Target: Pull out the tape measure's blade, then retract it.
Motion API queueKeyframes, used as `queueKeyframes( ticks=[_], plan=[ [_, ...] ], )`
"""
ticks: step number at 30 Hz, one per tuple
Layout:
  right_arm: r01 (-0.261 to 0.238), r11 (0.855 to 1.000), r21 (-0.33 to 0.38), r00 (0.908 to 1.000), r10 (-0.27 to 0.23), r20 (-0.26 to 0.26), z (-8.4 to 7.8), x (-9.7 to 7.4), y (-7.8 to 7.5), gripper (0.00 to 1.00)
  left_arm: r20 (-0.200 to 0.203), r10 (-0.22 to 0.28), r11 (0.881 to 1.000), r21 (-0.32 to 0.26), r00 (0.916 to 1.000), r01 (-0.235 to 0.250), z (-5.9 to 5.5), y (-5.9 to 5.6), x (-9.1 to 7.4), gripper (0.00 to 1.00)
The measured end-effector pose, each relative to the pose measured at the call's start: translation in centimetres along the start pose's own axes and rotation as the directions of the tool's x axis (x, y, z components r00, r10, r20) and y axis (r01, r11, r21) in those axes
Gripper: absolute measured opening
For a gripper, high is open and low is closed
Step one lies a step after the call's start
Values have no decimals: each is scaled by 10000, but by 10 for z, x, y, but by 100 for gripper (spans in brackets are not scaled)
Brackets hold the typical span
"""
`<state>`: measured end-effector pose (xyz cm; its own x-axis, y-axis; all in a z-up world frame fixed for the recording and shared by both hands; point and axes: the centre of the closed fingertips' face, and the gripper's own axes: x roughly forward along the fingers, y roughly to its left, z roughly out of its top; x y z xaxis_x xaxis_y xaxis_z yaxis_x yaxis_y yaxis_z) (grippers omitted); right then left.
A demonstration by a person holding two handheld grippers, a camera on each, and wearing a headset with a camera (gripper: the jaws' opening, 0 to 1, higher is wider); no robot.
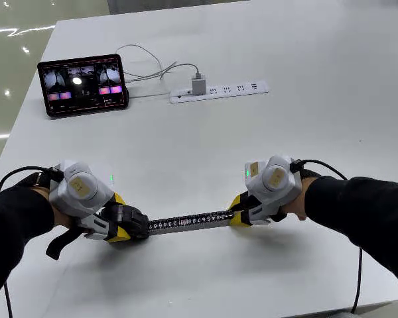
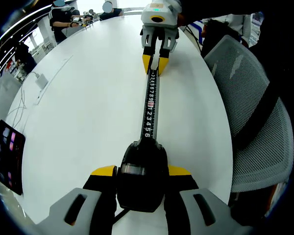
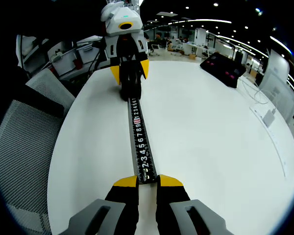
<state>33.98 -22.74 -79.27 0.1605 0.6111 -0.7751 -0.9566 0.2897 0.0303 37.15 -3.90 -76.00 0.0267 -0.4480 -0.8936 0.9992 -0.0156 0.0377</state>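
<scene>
Pull-out step, I judge: blade point(image 1: 189, 220) part drawn. Left gripper point(image 2: 141, 172) clamps the tape measure case point(image 2: 141, 188), well in front of the tablet point(image 1: 83, 83). Right gripper point(image 3: 147, 183) pinches the blade tip, front-right of tablet; next likely calls for easing the tip back straight.

Clearance — worktop point(image 1: 305, 119)
Open through the middle; tablet point(image 1: 83, 83) and power strip point(image 1: 219, 91) far side — blade point(image 1: 189, 220) spans near edge.
</scene>
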Motion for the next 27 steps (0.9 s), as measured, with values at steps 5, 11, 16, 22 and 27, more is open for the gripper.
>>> queueKeyframes(
  ticks=[5,11,16,22,27],
  plan=[
    [-57,9999,83,10000,57,-7,-3,-2,0,8,12,-4,10000,-11,10000,4,0,0,0,31],
    [-81,10000,15,10000,81,-10,-4,-3,0,8,13,-13,10000,-14,10000,13,0,0,0,31],
    [-79,10000,18,10000,79,-16,-7,-5,-1,8,16,-4,10000,-20,10000,4,0,0,0,31],
    [-117,9999,54,9999,117,-13,-10,-8,-1,8,7,40,10000,-51,10000,-40,1,0,0,31],
    [-125,9999,15,9999,125,-31,-12,-11,-1,8,9,82,9999,-74,10000,-82,1,0,0,31]
  ],
)
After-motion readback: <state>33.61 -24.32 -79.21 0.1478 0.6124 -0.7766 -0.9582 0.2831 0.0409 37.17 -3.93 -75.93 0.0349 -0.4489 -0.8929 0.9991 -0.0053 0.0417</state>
